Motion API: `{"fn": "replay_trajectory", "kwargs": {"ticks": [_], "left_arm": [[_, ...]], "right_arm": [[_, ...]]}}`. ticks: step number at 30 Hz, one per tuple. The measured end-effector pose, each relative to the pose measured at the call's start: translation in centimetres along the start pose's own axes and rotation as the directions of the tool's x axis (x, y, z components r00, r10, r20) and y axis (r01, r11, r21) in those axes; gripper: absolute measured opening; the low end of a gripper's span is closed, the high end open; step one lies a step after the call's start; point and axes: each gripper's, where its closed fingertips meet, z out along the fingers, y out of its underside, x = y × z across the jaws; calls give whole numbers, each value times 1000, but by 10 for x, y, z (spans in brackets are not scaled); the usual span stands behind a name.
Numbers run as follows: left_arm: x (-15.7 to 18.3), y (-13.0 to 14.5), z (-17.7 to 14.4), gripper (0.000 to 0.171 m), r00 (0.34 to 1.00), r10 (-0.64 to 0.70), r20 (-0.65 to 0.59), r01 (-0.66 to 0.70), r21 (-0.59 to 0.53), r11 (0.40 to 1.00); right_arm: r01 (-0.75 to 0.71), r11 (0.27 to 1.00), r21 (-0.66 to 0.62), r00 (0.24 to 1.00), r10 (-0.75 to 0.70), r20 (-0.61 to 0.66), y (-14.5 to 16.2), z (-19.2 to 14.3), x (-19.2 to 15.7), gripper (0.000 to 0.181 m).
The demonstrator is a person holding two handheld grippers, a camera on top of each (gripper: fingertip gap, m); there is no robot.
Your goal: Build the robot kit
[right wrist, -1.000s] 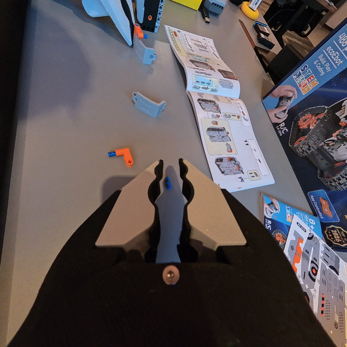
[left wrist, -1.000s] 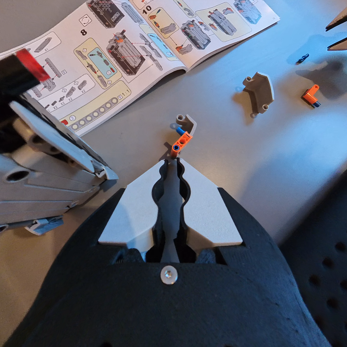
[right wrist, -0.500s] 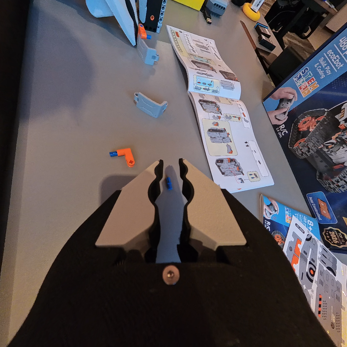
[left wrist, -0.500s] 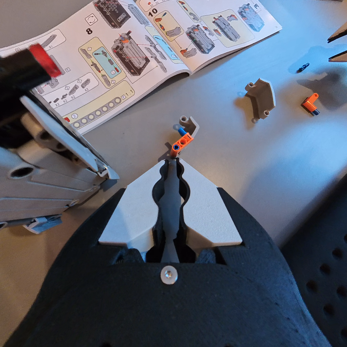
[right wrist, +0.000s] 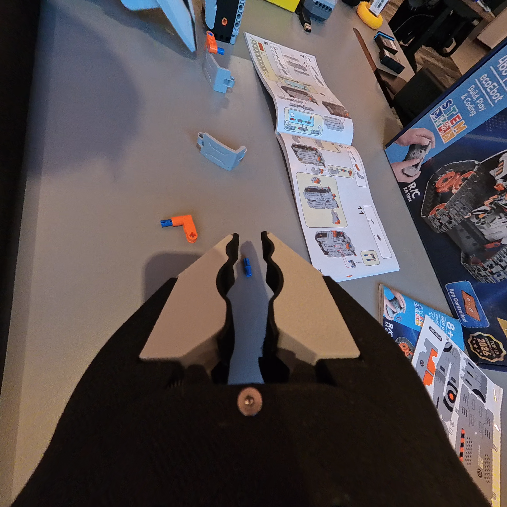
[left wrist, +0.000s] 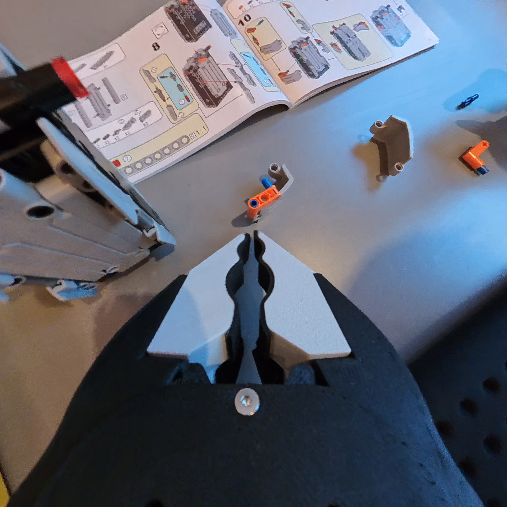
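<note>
The left gripper (left wrist: pixel 251 235) is nearly closed and empty, just short of an orange connector (left wrist: pixel 262 200) pinned to a grey panel (left wrist: pixel 279 175) on the surface (left wrist: pixel 329 247). The right gripper (right wrist: pixel 249 233) is held apart, a blue pin (right wrist: pixel 247 266) lying unclamped between its fingers; an orange elbow (right wrist: pixel 184 224) lies just left.
</note>
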Motion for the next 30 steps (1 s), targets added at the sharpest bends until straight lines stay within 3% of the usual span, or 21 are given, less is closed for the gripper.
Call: {"fn": "replay_trajectory", "kwargs": {"ticks": [6,16,30], "left_arm": [[21,-8,2,0,991,-69,-114,72,22,997],[5,-7,20,0,998,-51,-35,50,-35,998],[-1,-23,35,0,998,-54,-19,53,-45,998]], "right_arm": [[17,1000,-13,1000,-17,1,1,1,-2,16],[30,999,-14,1000,-30,-4,0,0,-2,15],[51,998,-29,999,-51,5,1,2,-5,15]]}}
